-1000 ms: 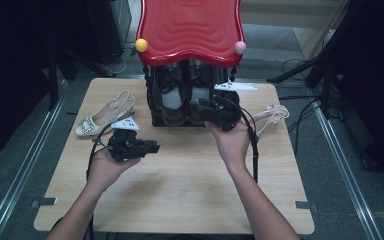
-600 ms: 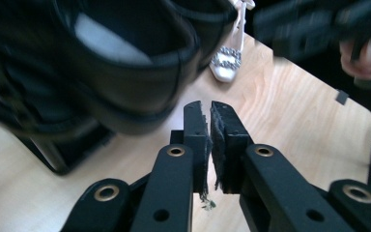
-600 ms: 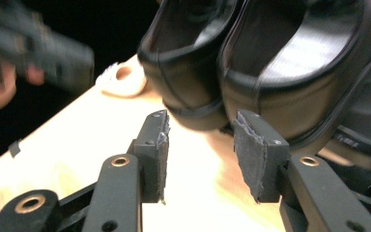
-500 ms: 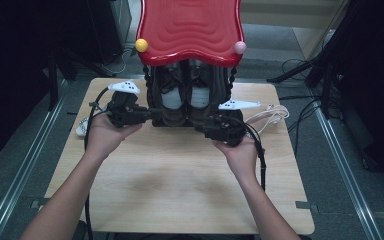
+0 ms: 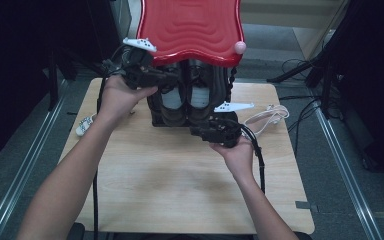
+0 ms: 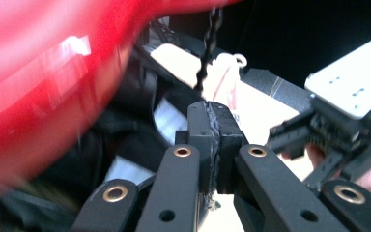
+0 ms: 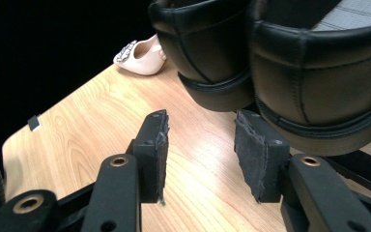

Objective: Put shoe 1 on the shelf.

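Observation:
A shoe rack with a wavy red top (image 5: 192,27) stands at the back of the wooden table (image 5: 180,175), with a pair of black shoes (image 5: 187,100) inside it. My left gripper (image 5: 172,80) is raised to the rack's upper left, just under the red top (image 6: 38,72). Its jaws have just closed and are shut (image 6: 214,108) with nothing between them. My right gripper (image 5: 197,132) is low at the rack's front right. Its jaws (image 7: 200,130) have just been closing but stand open over bare table, short of the black shoe heels (image 7: 319,72).
A pale pink shoe (image 7: 137,60) lies at the table's left edge (image 5: 85,125). White strappy loops (image 5: 267,117) lie to the right of the rack. A pink ball (image 5: 240,47) caps the red top's corner, and a black chain (image 6: 210,38) hangs below it.
My left gripper has risen from the table's left side to the rack's upper left and has shut. The right gripper has sunk to the rack's lower front.

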